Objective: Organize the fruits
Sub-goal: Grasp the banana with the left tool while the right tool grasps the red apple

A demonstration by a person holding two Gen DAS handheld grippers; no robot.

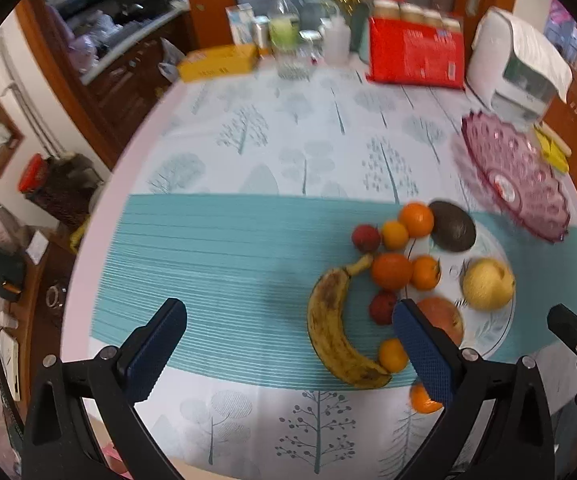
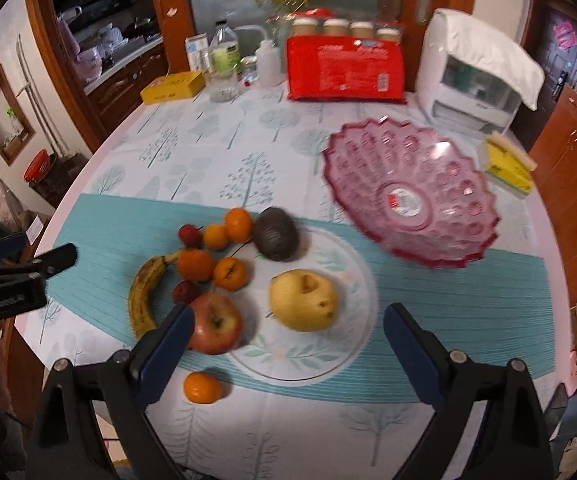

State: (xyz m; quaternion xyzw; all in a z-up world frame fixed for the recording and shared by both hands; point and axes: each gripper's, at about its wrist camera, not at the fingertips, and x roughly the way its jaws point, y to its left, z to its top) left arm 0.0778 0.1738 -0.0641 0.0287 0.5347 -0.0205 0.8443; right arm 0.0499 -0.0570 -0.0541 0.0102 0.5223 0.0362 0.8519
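Fruit lies on and beside a flat white plate [image 2: 340,344]: a spotted banana [image 2: 144,292], a red apple [image 2: 214,324], a yellow pear [image 2: 304,300], a dark avocado [image 2: 275,234], several oranges [image 2: 230,274] and small red fruits [image 2: 189,234]. An empty pink glass bowl [image 2: 412,196] stands behind to the right. My right gripper [image 2: 288,336] is open above the pear and apple. My left gripper [image 1: 288,332] is open, left of the banana [image 1: 334,328]; the pink bowl [image 1: 516,180] shows at its far right.
At the table's far edge stand a red bag [image 2: 344,70], jars, bottles [image 2: 224,54], a yellow box [image 2: 172,87] and a white appliance [image 2: 476,72]. A yellow pack [image 2: 508,166] lies right of the bowl. One orange [image 2: 202,388] sits alone near the front edge.
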